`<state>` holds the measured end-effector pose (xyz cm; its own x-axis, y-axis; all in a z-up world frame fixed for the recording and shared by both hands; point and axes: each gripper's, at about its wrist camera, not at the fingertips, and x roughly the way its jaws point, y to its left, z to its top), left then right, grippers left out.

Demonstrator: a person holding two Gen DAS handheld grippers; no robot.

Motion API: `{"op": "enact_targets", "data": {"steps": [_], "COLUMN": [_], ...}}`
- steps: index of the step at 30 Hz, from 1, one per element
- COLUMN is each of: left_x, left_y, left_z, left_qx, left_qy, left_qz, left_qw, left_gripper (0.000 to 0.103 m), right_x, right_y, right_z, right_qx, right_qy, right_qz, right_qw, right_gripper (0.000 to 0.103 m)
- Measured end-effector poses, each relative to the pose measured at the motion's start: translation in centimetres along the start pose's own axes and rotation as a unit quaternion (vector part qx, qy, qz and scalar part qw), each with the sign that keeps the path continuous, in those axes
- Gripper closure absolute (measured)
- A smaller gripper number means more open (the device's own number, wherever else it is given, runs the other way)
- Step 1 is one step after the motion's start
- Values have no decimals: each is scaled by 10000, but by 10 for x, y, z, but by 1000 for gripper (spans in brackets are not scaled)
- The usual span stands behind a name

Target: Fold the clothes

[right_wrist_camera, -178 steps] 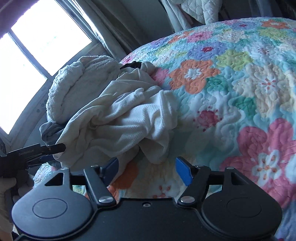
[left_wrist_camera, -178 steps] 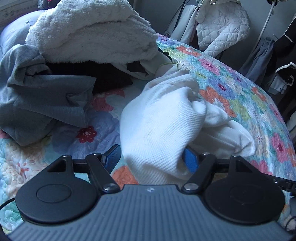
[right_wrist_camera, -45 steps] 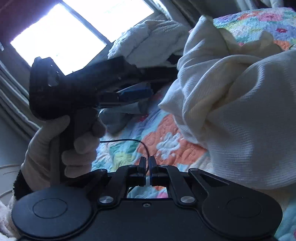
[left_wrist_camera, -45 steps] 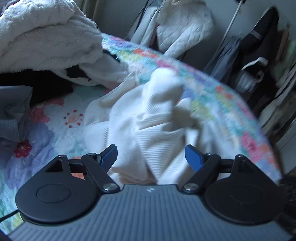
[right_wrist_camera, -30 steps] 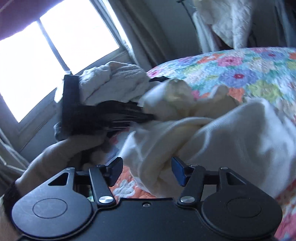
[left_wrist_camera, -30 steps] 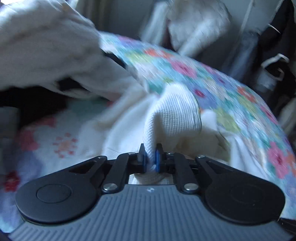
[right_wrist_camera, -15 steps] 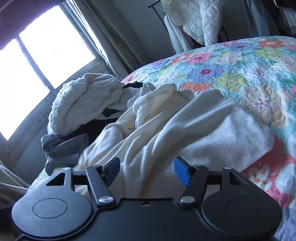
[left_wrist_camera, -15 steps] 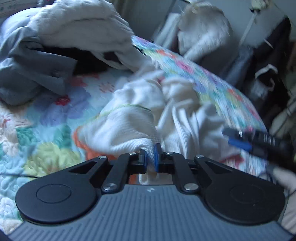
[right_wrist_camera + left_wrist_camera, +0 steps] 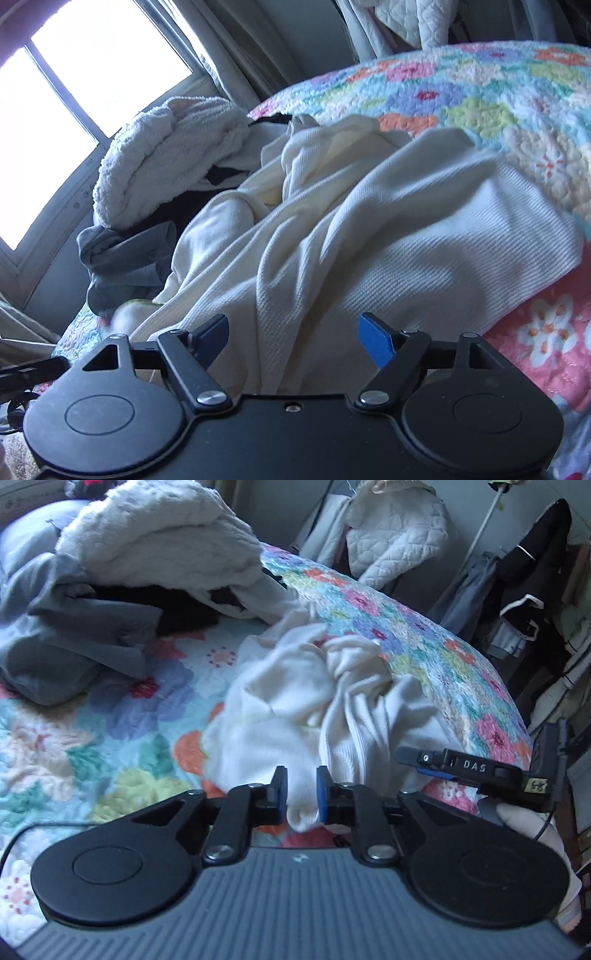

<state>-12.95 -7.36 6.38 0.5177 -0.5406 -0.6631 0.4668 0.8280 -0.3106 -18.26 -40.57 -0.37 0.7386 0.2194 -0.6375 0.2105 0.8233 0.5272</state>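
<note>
Jaws on my left gripper (image 9: 301, 790) are opening, cream garment (image 9: 314, 709) fold lying loose between them; I'm spreading the right gripper (image 9: 293, 338) wide over that garment ahead on the quilt (image 9: 110, 716).

Left hand-held gripper (image 9: 301, 797): lower centre of its own wrist view, pitched downward. Jaws narrow and opening; a fold of white cloth (image 9: 299, 812) lies between the blue pads (image 9: 320, 794), and whether they still press it cannot be told.

Right hand-held gripper (image 9: 293, 338): lower centre of its own view, pitched downward. Jaws wide apart and opening; blue pads (image 9: 376, 341) stand clear of the cloth, nothing pinched.

Right hand (image 9: 524, 823): pale-gloved, at the right edge of the left wrist view, wrapped around the black handle of its tool.
</note>
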Motion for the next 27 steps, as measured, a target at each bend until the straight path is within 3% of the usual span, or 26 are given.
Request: {"op": "enact_targets", "data": {"steps": [4, 6, 7, 9, 10, 11, 13, 16, 17, 18, 21, 25, 27], "left_x": [4, 35, 53, 100, 123, 148, 184, 226, 235, 239, 220, 156, 126], "left_y": [9, 12, 14, 21, 23, 24, 21, 15, 12, 8, -2, 2, 9], "left_z": [25, 43, 51, 67, 74, 81, 90, 96, 95, 91, 77, 53, 37], "left_qx": [138, 344, 436, 575, 619, 625, 657, 889, 1008, 1127, 1374, 1267, 1163], "left_qy": [-380, -367, -272, 54, 164, 280, 495, 820, 932, 1045, 894, 653, 688], "left_qz": [482, 513, 409, 127, 78, 99, 133, 68, 7, -95, -41, -183, -238], "left_qw": [9980, 9974, 9978, 9983, 9979, 9976, 9965, 9926, 9905, 9881, 9865, 9896, 9905], "left_gripper": [57, 34, 29, 26, 26, 26, 25, 22, 33, 62, 88, 93, 93], "right_x": [26, 47, 59, 70, 70, 68, 52, 13, -1, -16, -57, -106, -124], "right_y": [-4, -4, -2, -1, -1, -1, -2, -10, -13, -18, -40, -61, -71], "right_z": [5, 6, 5, 1, 0, -1, 2, 10, 14, 17, 22, 14, 3], "right_qx": [199, 149, 56, -89, -179, -281, -547, -923, -1035, -1109, -1029, -991, -749], "right_qy": [293, 449, 524, 465, 391, 305, 96, -269, -380, -486, -632, -802, -832], "right_qz": [141, 147, 84, 57, 74, 102, 105, -257, -427, -610, -1027, -1652, -1722], "right_qw": [9993, 9988, 9986, 9989, 9990, 9991, 9984, 9950, 9930, 9908, 9874, 9780, 9787], "right_gripper": [18, 18, 18, 30, 43, 67, 94, 95, 95, 95, 95, 95, 95]}}
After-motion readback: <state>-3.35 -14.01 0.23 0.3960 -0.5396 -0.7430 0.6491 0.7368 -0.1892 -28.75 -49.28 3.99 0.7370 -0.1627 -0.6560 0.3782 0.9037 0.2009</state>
